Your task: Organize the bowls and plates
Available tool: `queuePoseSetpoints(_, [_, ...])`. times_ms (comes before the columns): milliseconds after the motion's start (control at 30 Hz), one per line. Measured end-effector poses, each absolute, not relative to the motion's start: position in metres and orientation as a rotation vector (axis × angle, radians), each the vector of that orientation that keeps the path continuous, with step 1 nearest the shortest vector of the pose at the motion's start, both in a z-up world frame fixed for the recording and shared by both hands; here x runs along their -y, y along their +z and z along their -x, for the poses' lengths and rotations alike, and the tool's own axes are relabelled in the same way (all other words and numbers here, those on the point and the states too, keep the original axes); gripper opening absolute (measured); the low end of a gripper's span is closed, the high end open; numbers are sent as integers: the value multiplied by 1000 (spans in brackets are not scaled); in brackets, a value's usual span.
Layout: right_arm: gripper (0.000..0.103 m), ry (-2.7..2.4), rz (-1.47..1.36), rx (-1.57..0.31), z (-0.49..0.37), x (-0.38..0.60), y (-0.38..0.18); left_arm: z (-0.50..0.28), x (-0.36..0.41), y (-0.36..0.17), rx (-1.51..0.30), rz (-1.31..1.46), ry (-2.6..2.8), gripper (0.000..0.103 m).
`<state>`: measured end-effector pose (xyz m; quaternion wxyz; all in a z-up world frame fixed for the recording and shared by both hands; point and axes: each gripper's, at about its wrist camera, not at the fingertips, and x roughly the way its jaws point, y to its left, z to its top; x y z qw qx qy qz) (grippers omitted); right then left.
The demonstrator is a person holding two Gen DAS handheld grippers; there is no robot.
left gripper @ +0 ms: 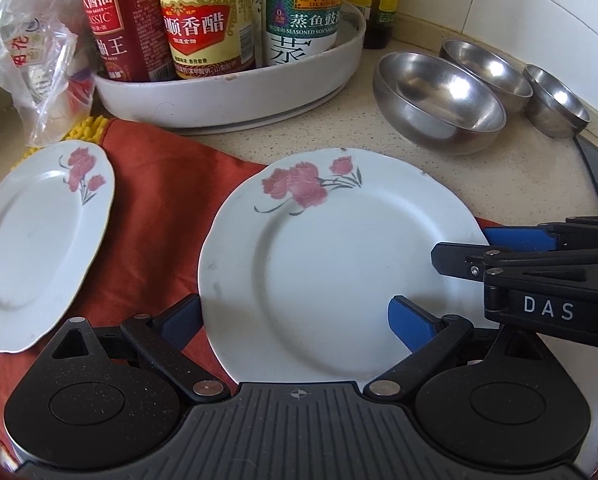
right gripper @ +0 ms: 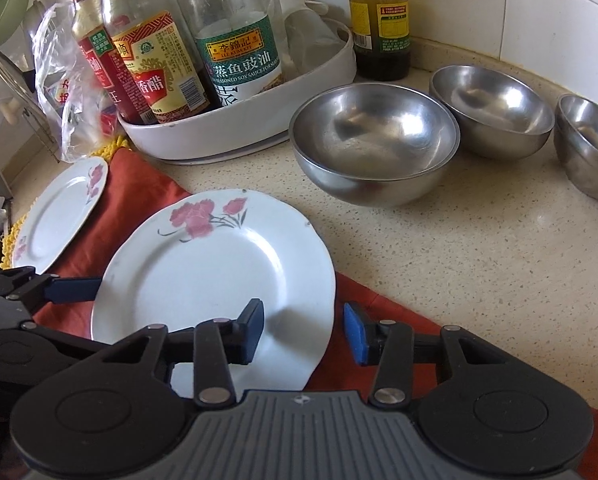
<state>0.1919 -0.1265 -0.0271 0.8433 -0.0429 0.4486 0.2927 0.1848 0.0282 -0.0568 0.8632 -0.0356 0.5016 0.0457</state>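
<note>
- Blue pads on my left gripper stand spread wide, one on each side of the near rim of the large flowered plate; neither pad presses the china, so I am holding nothing
- my right gripper is likewise spread; its left pad hangs over the plate's near right rim, its right pad over the red cloth just beyond the edge; whether either pad touches anything I cannot tell
- that plate lies flat directly ahead of both grippers, partly on the red cloth and partly on the speckled countertop, with pink flowers painted on its far rim
- to the left of my left gripper a second flowered plate rests on the same cloth, apart from the first, its far edge over a yellow mat
- ahead and to the right of my right gripper stand three steel bowls in a row on the countertop: the nearest bowl, the middle bowl just behind it and the smallest bowl farthest right; all upright, all holding nothing
- straight ahead past the plates sits a white tray carrying sauce bottles; a crumpled plastic bag lies to its left; one dark bottle stands alone by the tiled wall
</note>
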Motion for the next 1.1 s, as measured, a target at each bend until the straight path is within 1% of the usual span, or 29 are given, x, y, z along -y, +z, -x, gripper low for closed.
queuePoseSetpoints(200, [45,626,83,-953,-193,126,-27,-184,-30,-57,-1045,84,84,100])
queuePoseSetpoints(300, [42,637,78,-959,-193,126,-28,-183,-30,-57,-1043,83,85,100])
queuePoseSetpoints(467, [41,637,81,-947,-192,126,-28,-182,-29,-57,-1036,75,87,99])
queuePoseSetpoints(667, [40,632,73,-947,-190,128,-27,-180,-29,-56,-1028,65,95,96])
queuePoseSetpoints(867, [39,637,64,-947,-188,133,-27,-177,-29,-53,-1012,44,96,90])
queuePoseSetpoints(1000, [36,638,81,-939,-186,134,-28,-174,-40,-52,-996,85,83,80])
queuePoseSetpoints(1033, [34,638,79,-941,-187,135,-28,-175,-45,-53,-998,105,77,77])
queuePoseSetpoints(1100, [33,646,72,-942,-187,138,-28,-174,-55,-54,-997,156,66,72])
